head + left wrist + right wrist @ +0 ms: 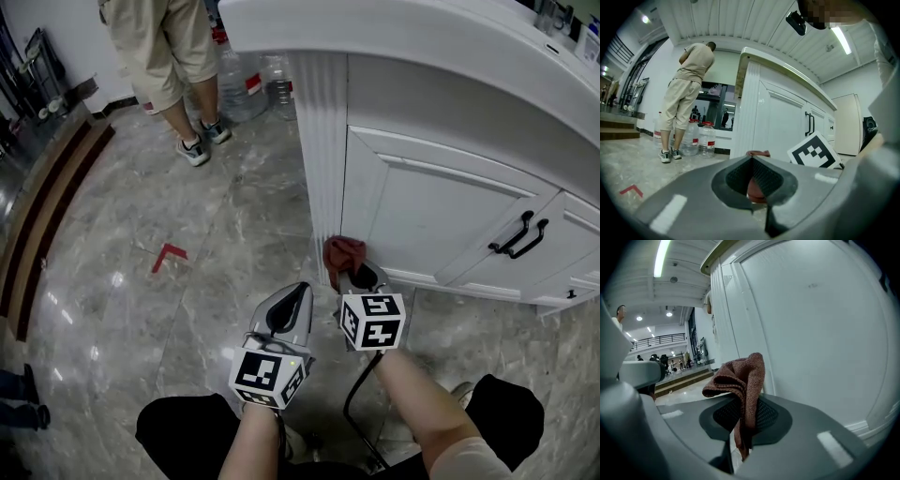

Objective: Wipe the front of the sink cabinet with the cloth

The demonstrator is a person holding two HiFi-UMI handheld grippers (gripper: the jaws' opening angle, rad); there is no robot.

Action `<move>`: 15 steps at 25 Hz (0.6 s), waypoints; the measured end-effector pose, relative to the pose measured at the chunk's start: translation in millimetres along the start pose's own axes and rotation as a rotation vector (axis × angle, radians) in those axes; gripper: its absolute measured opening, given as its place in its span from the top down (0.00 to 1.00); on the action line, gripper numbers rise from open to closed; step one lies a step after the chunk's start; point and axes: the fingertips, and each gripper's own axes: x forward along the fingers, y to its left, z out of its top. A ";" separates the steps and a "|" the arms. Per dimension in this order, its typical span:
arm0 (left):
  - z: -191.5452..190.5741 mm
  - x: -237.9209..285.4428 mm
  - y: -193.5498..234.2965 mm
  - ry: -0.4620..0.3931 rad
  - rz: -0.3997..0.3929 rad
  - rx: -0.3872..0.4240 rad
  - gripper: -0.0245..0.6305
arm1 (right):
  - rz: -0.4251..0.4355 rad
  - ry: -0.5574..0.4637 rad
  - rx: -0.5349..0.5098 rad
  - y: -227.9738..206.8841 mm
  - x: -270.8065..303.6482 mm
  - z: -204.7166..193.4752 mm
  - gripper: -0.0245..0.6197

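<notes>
Right hand-held gripper [360, 279] is clamping the cloth [343, 253] low at the sink cabinet [323, 141] front.
I'm judging the wiping as barely begun, with the doors [427, 202] above left to do; my left hand-held gripper [298, 292] is hanging closed and empty.

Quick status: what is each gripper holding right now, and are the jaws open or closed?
Left gripper: jaws closed, nothing between them.
Right gripper: jaws closed on the cloth.

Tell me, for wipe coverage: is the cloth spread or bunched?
Bunched: the cloth hangs in crumpled folds, pinched in the right gripper.
</notes>
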 end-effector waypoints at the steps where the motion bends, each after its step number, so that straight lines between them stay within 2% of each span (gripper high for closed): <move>1: -1.8 0.2 2.5 0.003 -0.001 -0.001 0.96 | -0.001 0.001 0.003 0.7 3.5 -0.7 0.84; 9: -8.8 7.6 4.2 0.008 -0.018 -0.020 0.96 | -0.012 -0.011 -0.007 -8.8 1.0 -1.1 0.84; 15: -14.7 22.7 -25.4 0.016 -0.069 -0.019 0.96 | -0.055 -0.022 -0.005 -38.8 -19.3 -0.3 0.84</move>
